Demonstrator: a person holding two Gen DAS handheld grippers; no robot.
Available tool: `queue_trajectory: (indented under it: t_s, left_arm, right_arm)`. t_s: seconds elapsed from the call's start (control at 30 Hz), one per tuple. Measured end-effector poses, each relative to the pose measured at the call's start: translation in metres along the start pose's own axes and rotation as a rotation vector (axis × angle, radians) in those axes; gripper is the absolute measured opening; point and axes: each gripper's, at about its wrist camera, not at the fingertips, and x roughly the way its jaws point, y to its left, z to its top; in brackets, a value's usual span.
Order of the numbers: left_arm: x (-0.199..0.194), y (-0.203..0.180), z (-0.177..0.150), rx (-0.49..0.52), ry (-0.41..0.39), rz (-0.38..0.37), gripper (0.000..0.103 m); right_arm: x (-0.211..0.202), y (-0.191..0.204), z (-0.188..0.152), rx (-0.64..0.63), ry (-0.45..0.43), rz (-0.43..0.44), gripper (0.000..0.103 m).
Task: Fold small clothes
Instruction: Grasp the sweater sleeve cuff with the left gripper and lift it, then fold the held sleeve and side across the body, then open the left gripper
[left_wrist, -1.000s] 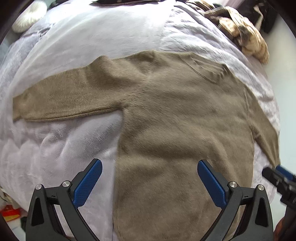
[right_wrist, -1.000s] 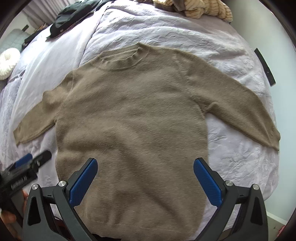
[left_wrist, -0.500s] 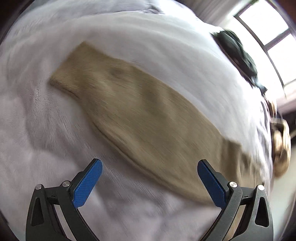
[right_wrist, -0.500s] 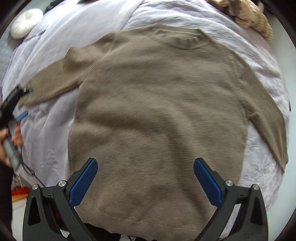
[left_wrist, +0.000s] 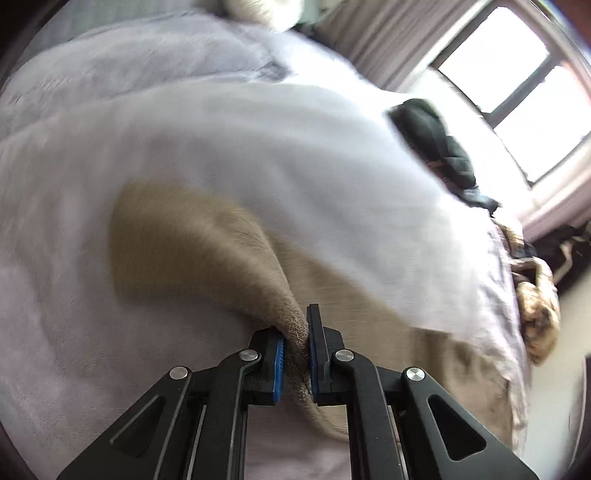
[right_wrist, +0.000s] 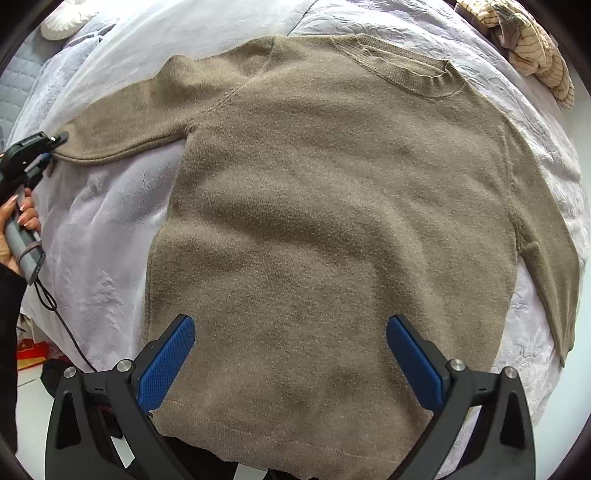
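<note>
The left gripper (left_wrist: 295, 347) has just closed on the sleeve of the brown fuzzy knitted sweater (right_wrist: 332, 221), while the right gripper (right_wrist: 291, 354) hangs wide open and empty above its body on the pale lilac bedcover (right_wrist: 107, 229)

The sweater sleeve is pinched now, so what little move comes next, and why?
Probably lift the sleeve and carry it across the sweater chest. The left hand-held gripper has just closed on the cuff, while the body lies flat and the right hand-held gripper hovers open.
</note>
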Motion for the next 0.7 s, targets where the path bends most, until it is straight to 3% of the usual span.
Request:
queue_trajectory:
  t_s: [0.23,0.4,0.57,0.7]
  left_arm:
    - [-0.015,-0.108,-0.003,0.215,-0.028,-0.208,0.012]
    - [-0.01,-0.216,-0.047,0.388,0.04,-0.38,0.012]
    - [0.029,-0.295,-0.119,0.548,0.196,-0.438,0.012]
    - [0.062,-0.328,-0.187,0.667,0.316,-0.374,0.012]
  right_arm:
    - [-0.009,-0.024,-0.005,0.042,-0.021,0.017,0.103]
    - [-0.016,-0.061,-0.015,0.12,-0.044,0.02,0.103]
    - [-0.016,-0.107,-0.028,0.226,-0.056,0.02,0.103]
    - [-0.004,-0.141,-0.04,0.306,-0.05,0.013,0.103]
